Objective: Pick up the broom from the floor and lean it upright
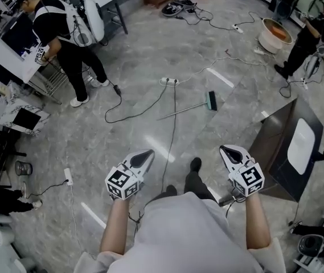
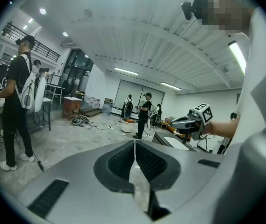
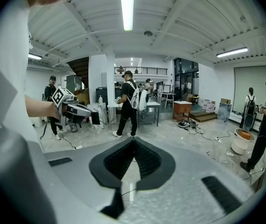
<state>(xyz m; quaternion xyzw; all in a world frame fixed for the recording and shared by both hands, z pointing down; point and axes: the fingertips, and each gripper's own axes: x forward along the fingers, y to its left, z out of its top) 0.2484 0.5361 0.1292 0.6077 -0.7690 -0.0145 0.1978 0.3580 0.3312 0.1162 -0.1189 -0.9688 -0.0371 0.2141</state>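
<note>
Both tongs sit closest, held out ahead of us: left tongs (image 1: 143, 157) & right tongs (image 1: 229, 151) are each closed tight w/ nothing between. Broom (image 1: 185, 110) lies flat on the floor (image 1: 127, 67) well ahead, green head to the right, handle end near a cable (image 1: 173, 124). Approach step, we reckon: open one pair early, grip the handle mid-length, avoid the cable.

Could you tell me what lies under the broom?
Mostly bare grey floor. A black cable crosses the broom handle, but whether over or under it is unclear. Whatever the green head covers is hidden.
</note>
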